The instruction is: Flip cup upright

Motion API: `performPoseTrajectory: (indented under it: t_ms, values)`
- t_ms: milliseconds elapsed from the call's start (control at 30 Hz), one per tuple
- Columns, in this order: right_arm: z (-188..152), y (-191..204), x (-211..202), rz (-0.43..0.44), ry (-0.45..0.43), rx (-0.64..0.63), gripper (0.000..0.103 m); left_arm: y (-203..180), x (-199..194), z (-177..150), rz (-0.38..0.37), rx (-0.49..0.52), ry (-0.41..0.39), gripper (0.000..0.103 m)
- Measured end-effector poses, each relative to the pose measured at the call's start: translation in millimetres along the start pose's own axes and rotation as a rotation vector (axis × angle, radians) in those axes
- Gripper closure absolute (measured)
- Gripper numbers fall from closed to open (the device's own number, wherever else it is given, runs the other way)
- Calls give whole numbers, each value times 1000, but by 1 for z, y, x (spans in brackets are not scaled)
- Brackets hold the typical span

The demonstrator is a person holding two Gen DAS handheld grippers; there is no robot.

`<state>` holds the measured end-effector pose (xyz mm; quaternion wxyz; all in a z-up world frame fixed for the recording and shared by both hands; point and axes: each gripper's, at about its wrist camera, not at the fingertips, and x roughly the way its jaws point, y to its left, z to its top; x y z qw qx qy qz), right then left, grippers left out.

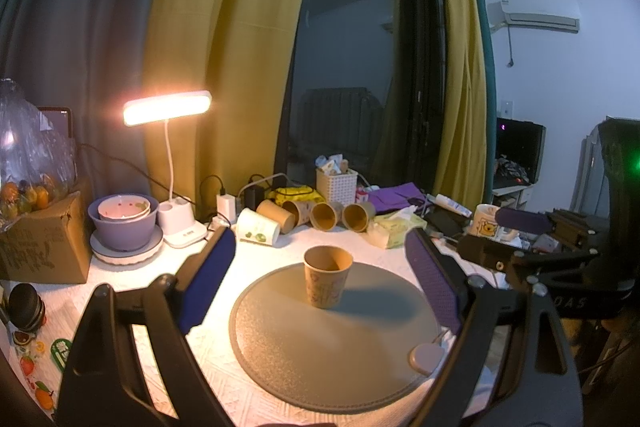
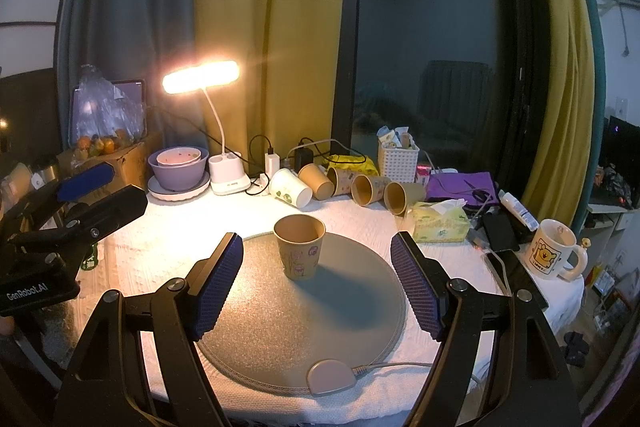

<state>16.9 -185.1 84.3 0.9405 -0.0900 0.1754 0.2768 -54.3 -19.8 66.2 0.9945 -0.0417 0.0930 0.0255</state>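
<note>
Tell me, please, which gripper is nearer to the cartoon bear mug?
Right. The mug sits off to the right of the right gripper, near the table edge; the left gripper is toward the table's opposite side, farther away.

Tan cup with purple doodles stands on a speckled grey mat.

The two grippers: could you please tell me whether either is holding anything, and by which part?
Nothing is held. The left gripper and right gripper are both open, and the paper cup stands upright on the round mat, untouched.
</note>
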Motion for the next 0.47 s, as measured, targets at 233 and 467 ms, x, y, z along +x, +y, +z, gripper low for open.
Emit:
performPoseTrajectory:
  t_ms: [233, 467]
  values:
    - [-1, 1, 2, 1, 2, -1, 24, 2, 1, 1, 0, -1, 1, 15]
    - [-8, 8, 1, 4, 14, -6, 24, 0, 0, -4, -27, 6, -10, 15]
